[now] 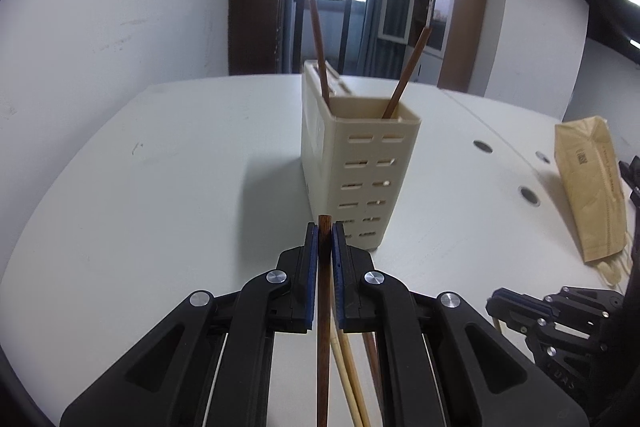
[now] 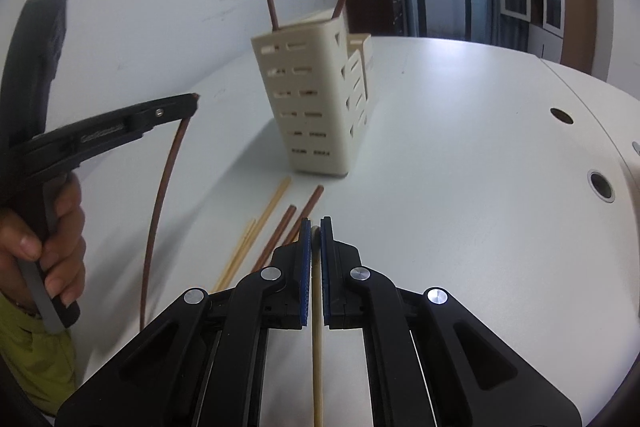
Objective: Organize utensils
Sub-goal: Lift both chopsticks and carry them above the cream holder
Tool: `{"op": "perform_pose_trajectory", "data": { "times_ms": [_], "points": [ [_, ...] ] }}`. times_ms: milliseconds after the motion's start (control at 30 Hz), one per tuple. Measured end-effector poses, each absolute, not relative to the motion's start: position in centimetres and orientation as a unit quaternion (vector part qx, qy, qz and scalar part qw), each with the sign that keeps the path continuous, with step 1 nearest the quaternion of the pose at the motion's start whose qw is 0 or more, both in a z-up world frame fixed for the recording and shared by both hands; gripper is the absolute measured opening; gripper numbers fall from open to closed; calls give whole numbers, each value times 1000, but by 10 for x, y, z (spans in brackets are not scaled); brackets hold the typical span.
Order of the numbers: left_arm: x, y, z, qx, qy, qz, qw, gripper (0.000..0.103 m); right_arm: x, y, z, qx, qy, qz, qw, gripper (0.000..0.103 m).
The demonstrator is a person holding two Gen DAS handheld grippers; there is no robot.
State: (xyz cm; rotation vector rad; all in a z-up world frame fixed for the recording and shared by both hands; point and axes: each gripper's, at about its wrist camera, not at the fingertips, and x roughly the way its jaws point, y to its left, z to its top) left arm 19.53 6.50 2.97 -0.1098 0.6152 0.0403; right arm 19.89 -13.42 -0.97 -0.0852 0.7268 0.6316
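A cream slotted utensil holder (image 1: 358, 167) (image 2: 316, 99) stands on the white table (image 1: 160, 187) with two dark brown chopsticks (image 1: 320, 51) leaning out of it. My left gripper (image 1: 325, 227) is shut on a dark brown chopstick (image 1: 323, 327), held above the table in front of the holder. In the right wrist view that left gripper (image 2: 194, 103) appears at the left, a hand around its handle, the dark chopstick (image 2: 160, 195) hanging from it. My right gripper (image 2: 315, 227) is shut on a pale bamboo chopstick (image 2: 317, 347). Loose pale chopsticks (image 2: 256, 235) and dark chopsticks (image 2: 292, 223) lie on the table below.
A brown paper packet (image 1: 592, 187) with pale utensils poking out lies at the right. Round cable holes (image 1: 528, 195) (image 2: 600, 185) sit in the tabletop on the right. A white wall runs behind the table on the left.
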Motion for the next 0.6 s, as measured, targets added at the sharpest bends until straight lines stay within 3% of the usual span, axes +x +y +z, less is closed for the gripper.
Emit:
{"op": "perform_pose_trajectory", "data": {
  "times_ms": [600],
  "points": [
    [152, 34, 102, -20, 205, 10, 979, 6, 182, -138, 62, -37, 248, 308, 918, 5]
  ]
}}
